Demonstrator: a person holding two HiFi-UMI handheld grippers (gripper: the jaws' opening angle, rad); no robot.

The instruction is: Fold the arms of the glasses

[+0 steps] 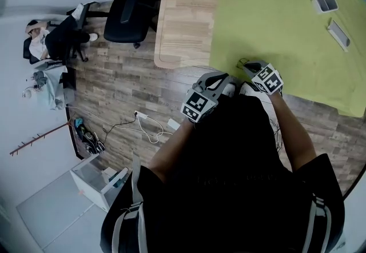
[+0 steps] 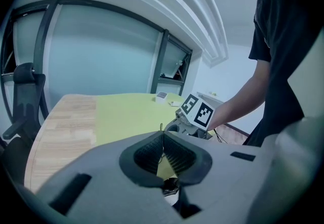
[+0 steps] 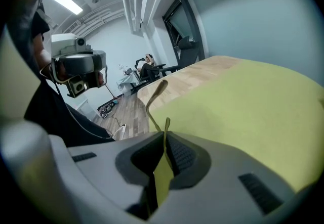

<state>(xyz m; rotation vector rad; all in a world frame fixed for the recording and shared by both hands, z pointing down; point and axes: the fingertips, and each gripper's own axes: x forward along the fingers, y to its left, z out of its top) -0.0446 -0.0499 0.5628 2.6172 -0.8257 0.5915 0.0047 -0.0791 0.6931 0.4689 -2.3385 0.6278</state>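
At the near edge of the pale wooden counter (image 1: pixel 183 12), whose right part is covered by a yellow-green cloth (image 1: pixel 269 23), the head view shows the left hand-held gripper (image 1: pixel 222 81) and the right hand-held gripper (image 1: pixel 247 67) close together over the cloth's border. A small white open box (image 1: pixel 325 1) and a flat grey-white oblong object (image 1: pixel 338 33) lie well apart from them, farther across the cloth. A black office chair (image 1: pixel 128 15) stands on the plank floor beside the counter. In the right gripper view, the jaws are pressed together on a thin flat strip of the thin-framed yellowish glasses (image 3: pixel 161 87), and one slim curved arm rises free just beyond the pads, above the cloth. In the left gripper view, that gripper's jaws are also closed. They pinch a fine wire-like piece of the glasses whose tip pokes up past the pads, and the right hand-held gripper's marker cube sits just beyond.
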